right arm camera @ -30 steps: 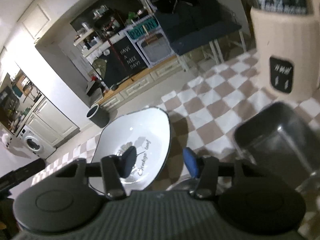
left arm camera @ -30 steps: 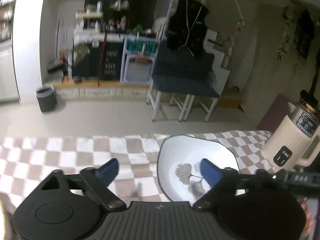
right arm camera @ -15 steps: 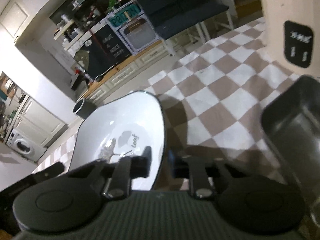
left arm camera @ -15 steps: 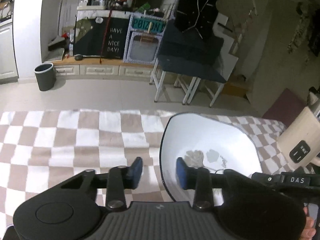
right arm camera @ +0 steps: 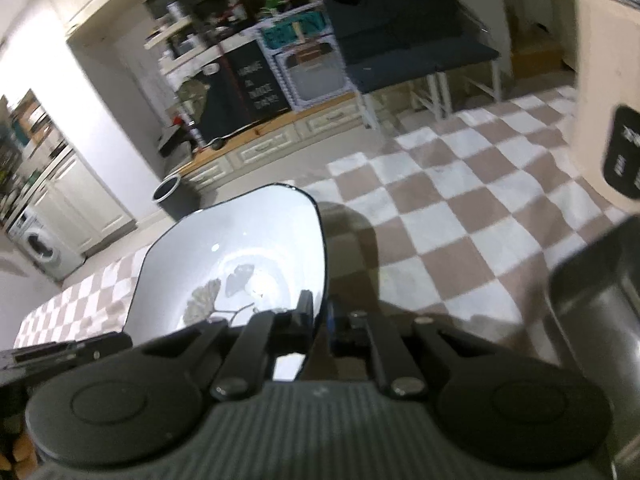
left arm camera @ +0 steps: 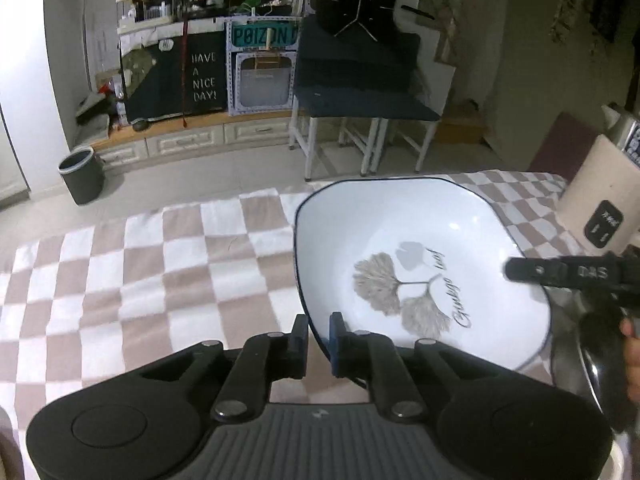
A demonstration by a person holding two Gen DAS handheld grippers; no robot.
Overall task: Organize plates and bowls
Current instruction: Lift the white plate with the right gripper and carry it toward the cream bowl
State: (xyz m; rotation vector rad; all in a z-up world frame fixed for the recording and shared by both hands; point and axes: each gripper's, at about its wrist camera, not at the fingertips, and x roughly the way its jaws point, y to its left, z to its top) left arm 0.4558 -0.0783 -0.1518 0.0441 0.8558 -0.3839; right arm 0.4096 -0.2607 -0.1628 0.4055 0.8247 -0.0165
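**Left wrist view: both grippers clamped on the same plate**

Left wrist camera shows it best. Nearest the lens, the left gripper [left arm camera: 319, 334] has its two fingers pressed in on the near-left rim of the white plate [left arm camera: 420, 256], one finger outside and one inside, so it's pinching the edge. The plate is squarish, dark-rimmed, with a leaf print and cursive lettering in the middle. It sits tilted, and whether it's fully off the checkered tablecloth [left arm camera: 140, 272] is hard to call. Off to the right, the right gripper [left arm camera: 560, 274] reaches in over the plate's far-right side.

From the right wrist camera, the right gripper [right arm camera: 318, 318] is likewise closed onto the plate [right arm camera: 240, 256] rim, one finger on each side of the edge. A dark metal pan [right arm camera: 596, 292] sits just to its right, and past that a beige appliance [right arm camera: 604, 92] stands at the back right of the table.

Step in hand looks like a two-handed pickup of the plate. Next move probably calls for lifting both sides evenly so the thin rim doesn't slip or twist, then carrying it wherever the dishes get stacked.

Not clear: no bowls or other plates show up anywhere, so the destination is a guess. The right view is blurry, the pan is cut off at the frame edge, and the plate's near edge hides behind the gripper bodies. Farther back is just a dim room with a bin [left arm camera: 82, 176] on the floor and a cluttered shelf.
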